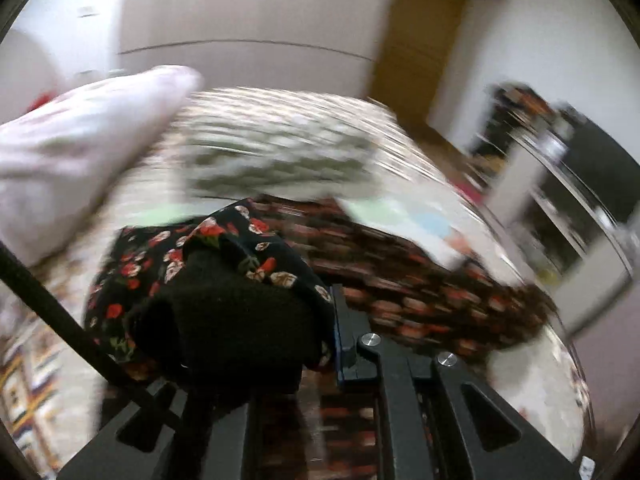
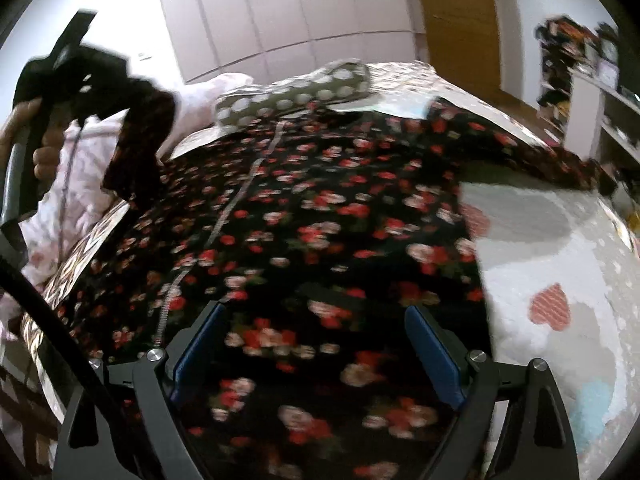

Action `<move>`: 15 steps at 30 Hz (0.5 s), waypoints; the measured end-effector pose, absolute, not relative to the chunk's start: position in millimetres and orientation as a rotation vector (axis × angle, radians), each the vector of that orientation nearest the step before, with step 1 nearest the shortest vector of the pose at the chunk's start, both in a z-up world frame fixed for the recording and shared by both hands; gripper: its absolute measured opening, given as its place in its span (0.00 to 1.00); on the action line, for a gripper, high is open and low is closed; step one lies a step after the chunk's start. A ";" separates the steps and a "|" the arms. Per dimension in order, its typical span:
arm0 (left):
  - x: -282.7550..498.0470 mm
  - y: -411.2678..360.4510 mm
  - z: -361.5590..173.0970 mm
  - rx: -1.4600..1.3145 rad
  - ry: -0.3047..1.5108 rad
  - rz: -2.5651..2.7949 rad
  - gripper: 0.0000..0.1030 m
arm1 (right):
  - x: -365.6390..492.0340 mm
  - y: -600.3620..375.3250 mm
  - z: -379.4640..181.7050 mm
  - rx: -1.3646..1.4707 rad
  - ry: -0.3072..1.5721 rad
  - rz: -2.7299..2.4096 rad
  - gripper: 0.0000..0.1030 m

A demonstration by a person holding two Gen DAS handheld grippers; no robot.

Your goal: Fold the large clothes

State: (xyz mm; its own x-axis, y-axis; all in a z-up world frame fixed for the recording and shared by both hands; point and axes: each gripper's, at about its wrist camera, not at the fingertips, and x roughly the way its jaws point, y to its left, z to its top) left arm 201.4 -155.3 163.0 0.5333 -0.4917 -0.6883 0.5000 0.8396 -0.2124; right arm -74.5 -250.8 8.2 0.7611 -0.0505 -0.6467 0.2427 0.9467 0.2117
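Black flowered dress (image 2: 320, 216) bunches over our left gripper (image 1: 280, 312), hiding its grip, seemingly clamped; our right gripper (image 2: 316, 356) gapes wide above blurred cloth.

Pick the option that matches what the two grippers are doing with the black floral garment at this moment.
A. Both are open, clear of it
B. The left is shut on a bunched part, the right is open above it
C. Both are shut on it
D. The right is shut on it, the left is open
B: the left gripper has floral garment bunched over its fingers, while the right gripper shows its blue pads spread wide above the fabric.
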 end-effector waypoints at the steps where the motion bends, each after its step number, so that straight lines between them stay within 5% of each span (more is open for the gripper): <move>1: 195.8 -175.3 156.8 0.030 0.832 -0.634 0.13 | -76.1 -256.6 6.2 0.309 0.693 -0.170 0.91; 5: 173.8 -224.8 136.9 0.070 0.901 -0.719 0.53 | -83.3 -280.9 -0.6 0.362 0.706 -0.207 0.91; 15: 132.1 -131.2 128.9 0.070 0.895 -0.620 0.65 | -78.8 -307.2 23.1 0.376 0.680 -0.212 0.91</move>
